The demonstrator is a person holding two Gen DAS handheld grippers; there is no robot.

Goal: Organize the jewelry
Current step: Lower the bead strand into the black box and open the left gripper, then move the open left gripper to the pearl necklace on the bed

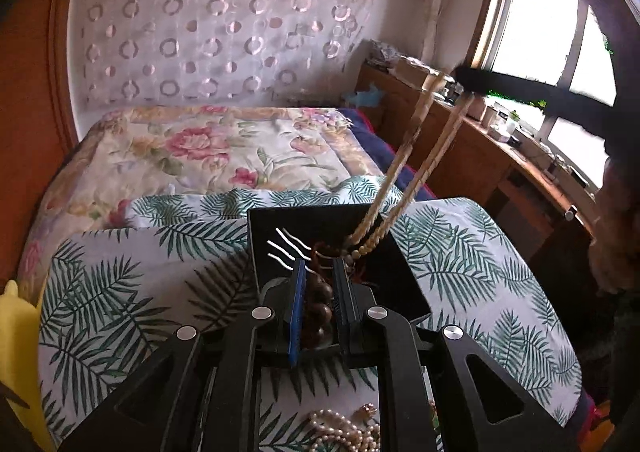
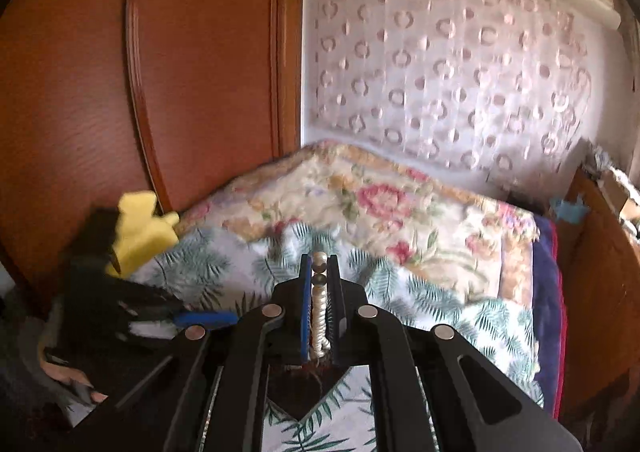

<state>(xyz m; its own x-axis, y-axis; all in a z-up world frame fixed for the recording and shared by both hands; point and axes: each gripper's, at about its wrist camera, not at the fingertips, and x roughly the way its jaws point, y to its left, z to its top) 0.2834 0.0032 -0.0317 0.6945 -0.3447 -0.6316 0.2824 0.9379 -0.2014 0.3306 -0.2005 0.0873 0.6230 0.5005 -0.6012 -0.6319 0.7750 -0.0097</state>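
At the bottom of the left view a pearl pile point(image 1: 344, 432) waits unsorted. Our left claw point(image 1: 318, 292) pinches brown beads point(image 1: 318, 306); farther up, our right claw point(image 2: 319, 280) grips a cream necklace point(image 1: 404, 168) rising from the black box point(image 1: 280, 236).

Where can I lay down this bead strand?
The leaf-print cloth left of the black box is bare, and so is the cloth right of it. The box holds tangled strands, and a pearl pile lies under the left claw.
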